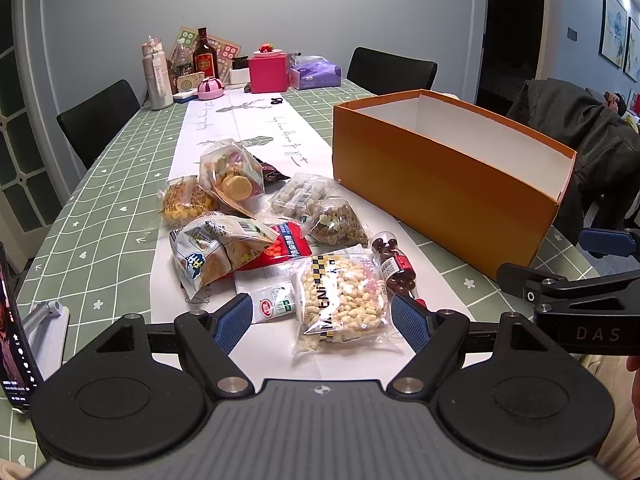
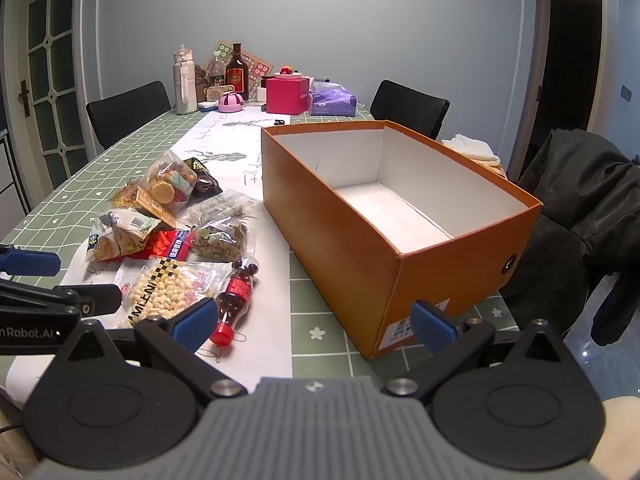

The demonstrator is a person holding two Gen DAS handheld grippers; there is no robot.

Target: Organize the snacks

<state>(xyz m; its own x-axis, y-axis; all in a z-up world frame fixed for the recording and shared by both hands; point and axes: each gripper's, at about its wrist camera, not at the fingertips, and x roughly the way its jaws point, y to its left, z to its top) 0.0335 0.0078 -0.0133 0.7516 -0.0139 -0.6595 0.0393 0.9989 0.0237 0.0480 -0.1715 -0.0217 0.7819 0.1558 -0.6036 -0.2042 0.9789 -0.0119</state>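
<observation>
Table (image 1: 100,200): green check cloth, white runner down the middle.

Snacks: loose heap on the runner, left of the box. Nearest, a puffed-grain pack (image 1: 342,298), flat; a small bottle (image 1: 394,266) of dark sweets just right of it, lying on its side; a white sachet (image 1: 272,300) at its left; crinkly bags (image 1: 216,248) overlapping behind.

Box (image 2: 332,216): orange, open, nothing inside, right of the heap.

Left gripper (image 1: 322,320): jaws wide apart, straddling the grain pack, holding nothing.

Right gripper (image 2: 316,322): jaws wide apart, empty, hung near the box's near corner; the bottle's red cap (image 2: 221,334) just beside its left finger.

Risks, judged:
- Slick film could slide out of a shallow pinch.
- Jaws closing low could catch the sachet or bottle along with the pack.
- The bottle, round and on its side, could roll if nudged.
- Overlapped bags could drag when one was lifted.
- A low carry could snag the box wall.
</observation>
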